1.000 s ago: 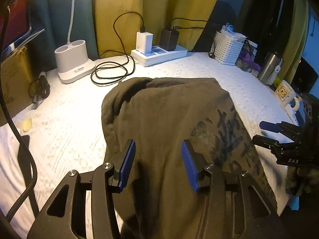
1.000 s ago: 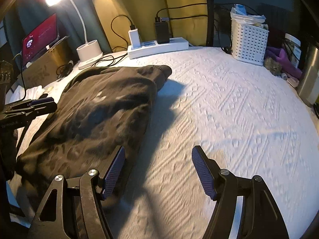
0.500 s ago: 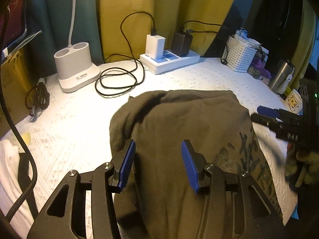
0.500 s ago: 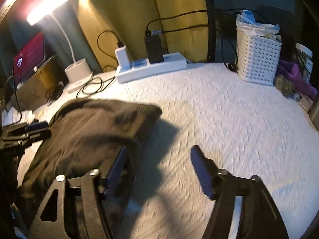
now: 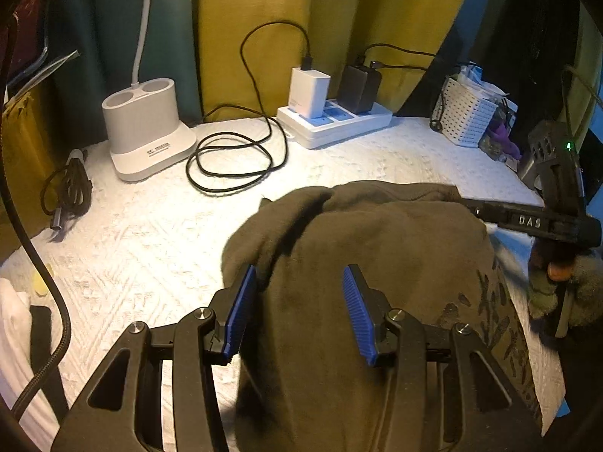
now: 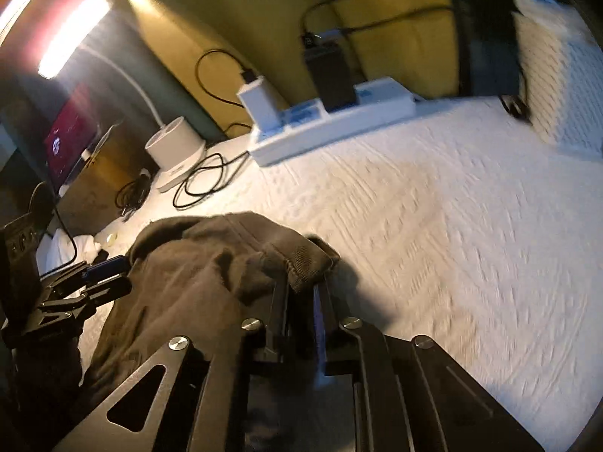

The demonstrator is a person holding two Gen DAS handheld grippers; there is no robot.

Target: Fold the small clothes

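Note:
A dark olive garment (image 5: 377, 263) with a dark print lies bunched on the white textured cover (image 5: 150, 233). My left gripper (image 5: 301, 312) is open, its blue pads either side of the cloth's near part, above it. In the right wrist view my right gripper (image 6: 305, 301) is shut on the ribbed edge of the garment (image 6: 211, 275), holding it up. The right gripper also shows at the right of the left wrist view (image 5: 527, 222), and the left gripper at the left of the right wrist view (image 6: 94, 282).
At the back stand a white lamp base (image 5: 147, 128), a coiled black cable (image 5: 233, 162), a power strip with chargers (image 5: 335, 124) and a white basket (image 5: 467, 116). A bundled cable (image 5: 68, 188) lies at the left. Yellow curtains hang behind.
My right gripper has closed on the garment's ribbed edge and swung in toward the cloth. The garment's far part has been drawn nearer and bunched up. The left gripper stays open.

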